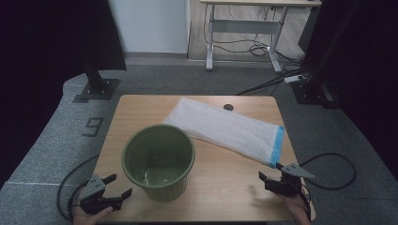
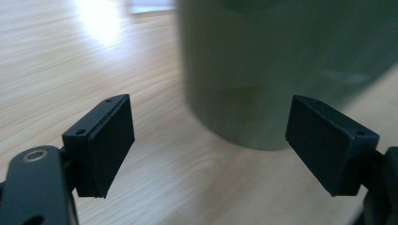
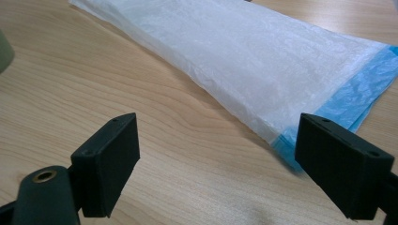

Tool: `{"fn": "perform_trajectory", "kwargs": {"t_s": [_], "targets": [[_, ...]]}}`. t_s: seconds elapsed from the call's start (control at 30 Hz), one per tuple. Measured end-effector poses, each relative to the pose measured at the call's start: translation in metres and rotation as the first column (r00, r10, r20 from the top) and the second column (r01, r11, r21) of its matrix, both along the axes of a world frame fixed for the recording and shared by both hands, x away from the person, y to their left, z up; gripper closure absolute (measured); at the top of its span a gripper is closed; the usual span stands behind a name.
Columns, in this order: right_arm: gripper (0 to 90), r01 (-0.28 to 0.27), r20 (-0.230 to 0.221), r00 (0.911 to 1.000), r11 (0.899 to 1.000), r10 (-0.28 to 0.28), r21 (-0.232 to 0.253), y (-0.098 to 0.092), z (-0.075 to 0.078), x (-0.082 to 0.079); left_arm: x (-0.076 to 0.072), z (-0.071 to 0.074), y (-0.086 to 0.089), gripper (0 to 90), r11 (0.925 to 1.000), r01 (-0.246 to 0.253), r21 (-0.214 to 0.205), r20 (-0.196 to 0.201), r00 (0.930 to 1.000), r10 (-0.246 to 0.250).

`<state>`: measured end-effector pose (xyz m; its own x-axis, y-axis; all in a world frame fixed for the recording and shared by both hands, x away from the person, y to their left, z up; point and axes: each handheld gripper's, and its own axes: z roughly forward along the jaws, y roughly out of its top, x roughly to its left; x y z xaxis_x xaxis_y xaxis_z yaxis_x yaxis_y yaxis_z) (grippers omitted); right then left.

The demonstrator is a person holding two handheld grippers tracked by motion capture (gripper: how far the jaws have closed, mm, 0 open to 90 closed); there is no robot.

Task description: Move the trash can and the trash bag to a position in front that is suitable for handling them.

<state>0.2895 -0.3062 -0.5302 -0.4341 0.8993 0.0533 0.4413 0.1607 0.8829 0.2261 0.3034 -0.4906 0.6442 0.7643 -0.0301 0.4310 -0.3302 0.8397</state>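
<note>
On the wooden table (image 1: 220,187) a green bucket (image 1: 158,161) stands upright, left of the middle and toward the near edge; to its right and farther back a white plastic bag (image 1: 225,129) lies flat and slantwise, its blue edge (image 1: 278,145) at the near right end; the bag's far left corner sits just beside the bucket's rim. At the near left corner the left gripper (image 1: 117,186) is held by a hand (image 1: 87,216), its jaws spread wide with nothing between them, pointing at the bucket's side, close but apart from it. At the near right the right gripper (image 1: 271,171) also stands released, jaws wide and empty; it points at the bag's blue end, just short of it; in the right gripper view the blue edge lies beyond the right-hand jaw, untouched.
</note>
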Motion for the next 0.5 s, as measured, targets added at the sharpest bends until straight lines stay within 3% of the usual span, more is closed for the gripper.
{"fn": "perform_trajectory", "kwargs": {"t_s": [0.1,0.23,0.3,0.5], "targets": [[14.2,-0.006,-0.005,1.0,1.0,0.006,0.011,0.001,0.001,0.0,-0.001,0.003,-0.017,14.4,0.9945,0.104,0.009,0.004,0.9946,-0.104],[14.2,-0.019,-0.006,0.9998,1.0,0.019,-0.001,0.005,0.0,0.0,0.002,0.004,-0.038,13.9,0.9829,0.181,0.032,-0.003,0.9834,-0.181],[14.2,-0.03,-0.011,0.9995,0.999,0.03,-0.011,0.006,-0.001,0.001,0.005,0.005,-0.046,10.9,0.9815,0.182,0.061,-0.006,0.9834,-0.182],[14.6,-0.047,-0.024,0.9986,0.999,0.047,-0.002,0.006,-0.003,0.002,0.014,0.004,-0.057,11.5,0.9814,0.183,0.059,0.0,0.9831,-0.183]]}}
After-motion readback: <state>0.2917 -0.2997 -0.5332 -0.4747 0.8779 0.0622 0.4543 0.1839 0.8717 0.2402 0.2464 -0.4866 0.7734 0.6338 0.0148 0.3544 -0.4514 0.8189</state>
